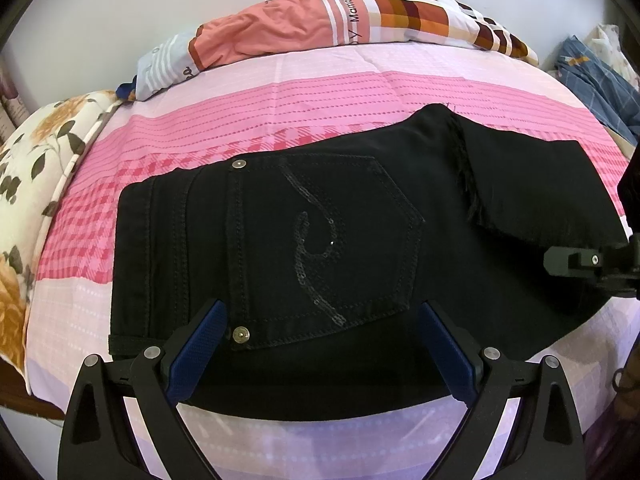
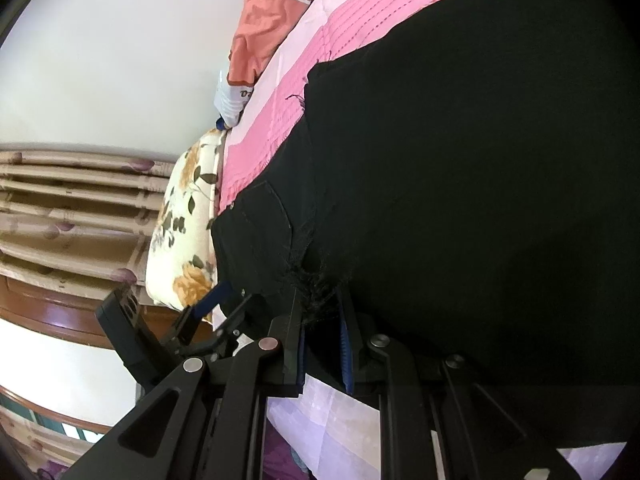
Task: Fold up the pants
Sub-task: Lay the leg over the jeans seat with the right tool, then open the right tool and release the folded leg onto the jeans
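My left claw (image 1: 320,344) hangs wide open over the pants (image 1: 320,240); my right claw (image 2: 322,344) pinches their frayed hem beside it.

Your left wrist camera looks steeply down past its own fingers, close over the pants (image 1: 320,240) on the bed (image 1: 248,96), facing the pillows (image 1: 360,16) at the far edge. Your right wrist camera sits lower and rolled, pressed near the dark cloth, facing across the bed. Both views share the pants, the pink sheet and the floral pillow (image 2: 188,232).
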A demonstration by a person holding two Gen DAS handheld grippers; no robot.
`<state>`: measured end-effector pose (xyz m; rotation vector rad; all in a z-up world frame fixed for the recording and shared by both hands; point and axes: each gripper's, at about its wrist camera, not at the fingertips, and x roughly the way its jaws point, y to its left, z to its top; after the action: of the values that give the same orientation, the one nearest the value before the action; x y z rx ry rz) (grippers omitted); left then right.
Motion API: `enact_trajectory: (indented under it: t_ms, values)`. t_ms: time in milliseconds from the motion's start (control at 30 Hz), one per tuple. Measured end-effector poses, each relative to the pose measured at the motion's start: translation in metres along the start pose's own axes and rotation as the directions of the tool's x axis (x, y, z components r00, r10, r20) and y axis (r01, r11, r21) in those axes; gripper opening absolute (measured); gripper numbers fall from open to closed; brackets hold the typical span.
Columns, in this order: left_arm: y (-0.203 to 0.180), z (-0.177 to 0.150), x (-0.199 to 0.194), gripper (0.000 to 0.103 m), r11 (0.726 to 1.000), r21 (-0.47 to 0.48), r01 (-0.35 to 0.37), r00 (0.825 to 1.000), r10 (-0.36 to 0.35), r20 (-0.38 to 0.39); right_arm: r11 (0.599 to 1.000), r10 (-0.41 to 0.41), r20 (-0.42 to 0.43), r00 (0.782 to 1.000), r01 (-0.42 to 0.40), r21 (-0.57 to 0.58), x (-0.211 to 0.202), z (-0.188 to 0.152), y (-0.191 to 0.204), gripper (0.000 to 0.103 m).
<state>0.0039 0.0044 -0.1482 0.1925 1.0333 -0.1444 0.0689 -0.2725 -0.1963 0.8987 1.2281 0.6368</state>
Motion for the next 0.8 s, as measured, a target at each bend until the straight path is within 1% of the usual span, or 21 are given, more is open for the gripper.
enact_trajectory:
  t_ms: [167, 233, 433, 467, 533, 633, 700, 733, 800]
  values:
    - [0.001, 0.001, 0.001, 0.096, 1.000, -0.005, 0.001, 1.000, -0.001, -0.005, 1.000, 0.003, -0.023, 1.000, -0.003, -0.017, 0.005, -0.001, 0.003, 0.016]
    - [0.000, 0.001, 0.000, 0.096, 1.000, -0.005, 0.001, 1.000, -0.001, -0.008, 0.999, -0.017, -0.030, 0.999, 0.016, -0.038, 0.008, -0.003, 0.006, 0.016]
    - [0.001, 0.001, 0.001, 0.096, 1.000, -0.011, -0.002, 1.000, 0.001, -0.005, 1.000, 0.005, -0.052, 0.999, -0.006, -0.022, 0.007, -0.003, 0.002, 0.017]
    - [0.002, 0.001, 0.002, 0.096, 1.000, -0.014, 0.001, 1.000, -0.001, -0.006, 1.000, 0.016, -0.060, 0.998, -0.017, -0.019, 0.007, -0.003, 0.001, 0.019]
    - [0.004, 0.001, 0.002, 0.096, 1.000, -0.020, 0.003, 1.000, -0.003, -0.008, 0.999, 0.025, -0.073, 0.997, -0.026, -0.018, 0.008, -0.004, 0.001, 0.019]
    - [0.006, 0.001, 0.003, 0.096, 1.000, -0.029, 0.006, 1.000, -0.006, -0.013, 0.998, 0.045, -0.122, 0.991, -0.049, -0.026, 0.014, -0.009, 0.005, 0.019]
    - [0.007, 0.001, 0.002, 0.096, 0.999, -0.035, 0.009, 1.000, -0.009, -0.014, 0.998, 0.044, -0.151, 0.988, -0.049, -0.035, 0.018, -0.014, 0.007, 0.019]
    - [0.007, 0.001, 0.002, 0.096, 0.999, -0.037, 0.008, 1.000, -0.009, -0.014, 0.997, 0.059, -0.163, 0.985, -0.065, -0.032, 0.018, -0.015, 0.007, 0.019]
    - [0.008, 0.001, 0.000, 0.096, 0.999, -0.040, 0.005, 1.000, -0.006, -0.011, 0.992, 0.126, -0.176, 0.976, -0.128, 0.002, 0.015, -0.016, 0.006, 0.026]
